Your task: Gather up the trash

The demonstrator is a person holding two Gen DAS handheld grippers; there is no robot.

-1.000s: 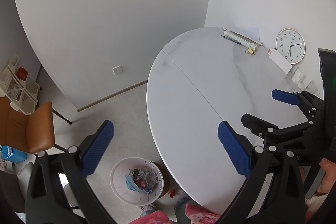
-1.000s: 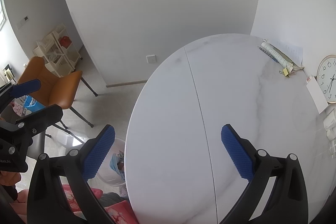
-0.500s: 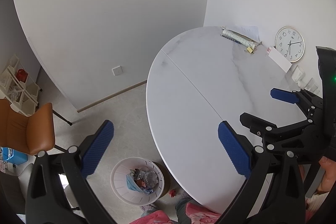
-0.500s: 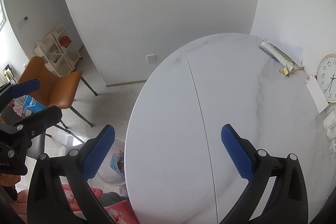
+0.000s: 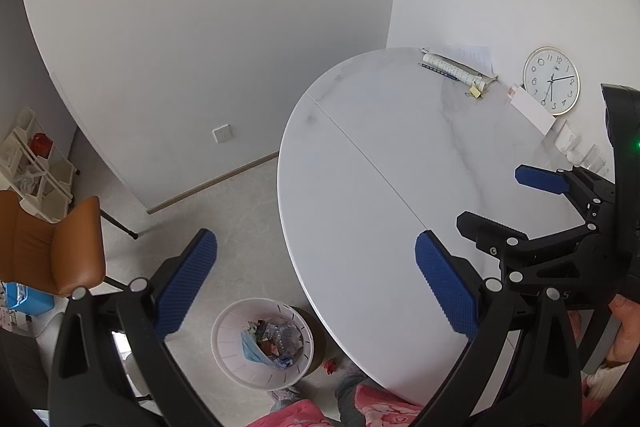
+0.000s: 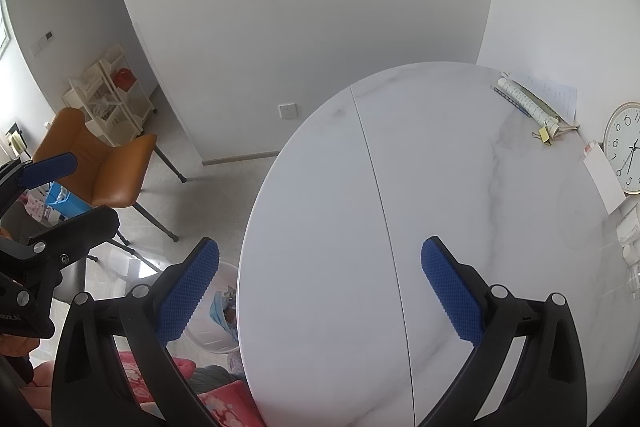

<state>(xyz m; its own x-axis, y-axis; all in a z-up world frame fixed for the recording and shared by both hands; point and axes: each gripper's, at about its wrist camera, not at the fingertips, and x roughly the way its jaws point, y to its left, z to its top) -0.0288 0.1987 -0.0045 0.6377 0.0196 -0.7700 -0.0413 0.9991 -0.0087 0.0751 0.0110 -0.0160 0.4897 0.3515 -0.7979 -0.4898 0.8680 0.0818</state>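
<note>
You're working in soft, even daylight; both views are bright and sharp, with no motion blur. Ahead of your right tongs (image 6: 320,287) the table (image 6: 440,187) shows only a faint sheen, no hard glare. Left of those tongs a bright patch reflects off the floor (image 6: 148,267). Fisheye bending curves the walls, and black vignette fills all 4 corners.

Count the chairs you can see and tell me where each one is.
1: an orange chair stands on the floor left of the round table, in front of a white shelf rack. Others may be out of view.
</note>
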